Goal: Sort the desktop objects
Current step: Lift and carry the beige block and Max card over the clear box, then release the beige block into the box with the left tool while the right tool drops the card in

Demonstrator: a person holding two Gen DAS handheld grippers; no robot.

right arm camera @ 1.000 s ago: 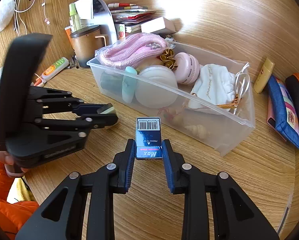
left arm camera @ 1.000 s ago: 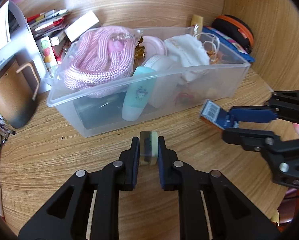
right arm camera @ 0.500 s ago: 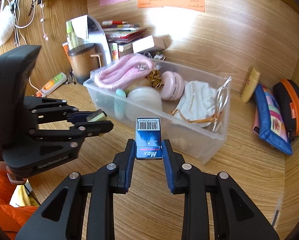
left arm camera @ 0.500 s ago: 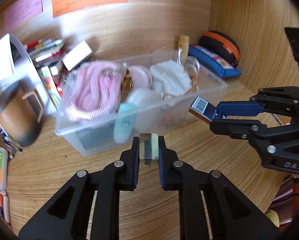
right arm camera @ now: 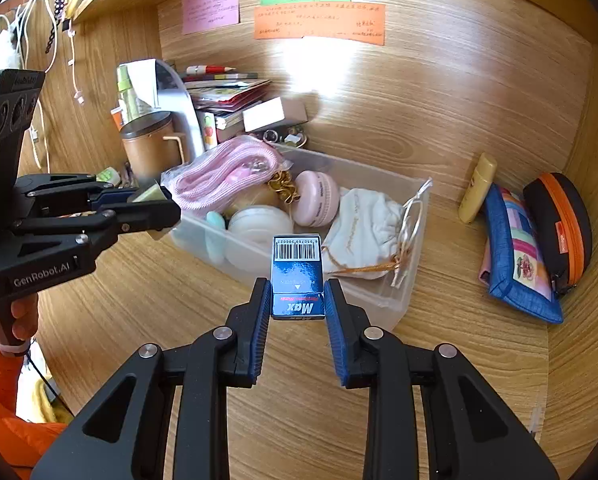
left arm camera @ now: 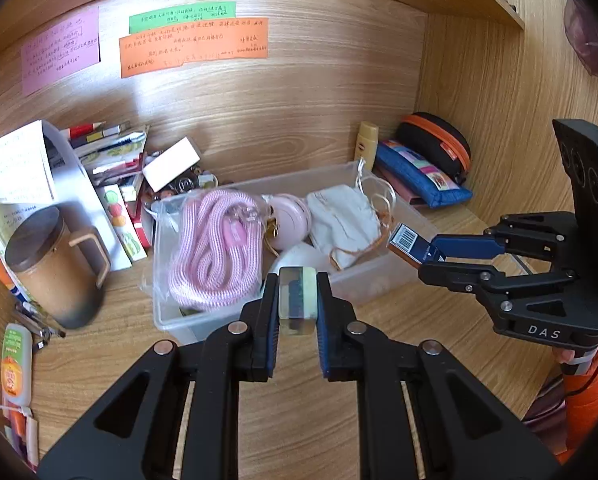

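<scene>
My left gripper point(left arm camera: 297, 300) is shut on a small pale green and clear block point(left arm camera: 297, 298), held above the desk just in front of the clear plastic bin point(left arm camera: 167, 316). In the right wrist view the left gripper point(right arm camera: 155, 206) shows at the bin's left end. My right gripper point(right arm camera: 297, 300) is shut on a small dark blue box with a barcode point(right arm camera: 297, 270), also raised before the bin point(right arm camera: 395, 300). The left wrist view has that right gripper point(left arm camera: 423, 254) and its blue box point(left arm camera: 409, 240) at the bin's right end. The bin holds a pink rope point(left arm camera: 215, 248), a pink round case point(right arm camera: 319, 198), a white pouch point(right arm camera: 363, 232) and jars.
A brown lidded mug point(left arm camera: 55, 264) and a stack of books and papers point(left arm camera: 111, 152) stand left of the bin. A yellow tube point(right arm camera: 477, 188), a blue pouch point(right arm camera: 519, 252) and a black-and-orange case point(right arm camera: 563, 224) lie at the right wall. Coloured notes point(left arm camera: 195, 44) hang on the back panel.
Both grippers have risen with their objects still held, the left one more. The views have tilted up, so the bin looks lower and farther and the wall notes have come into sight.
</scene>
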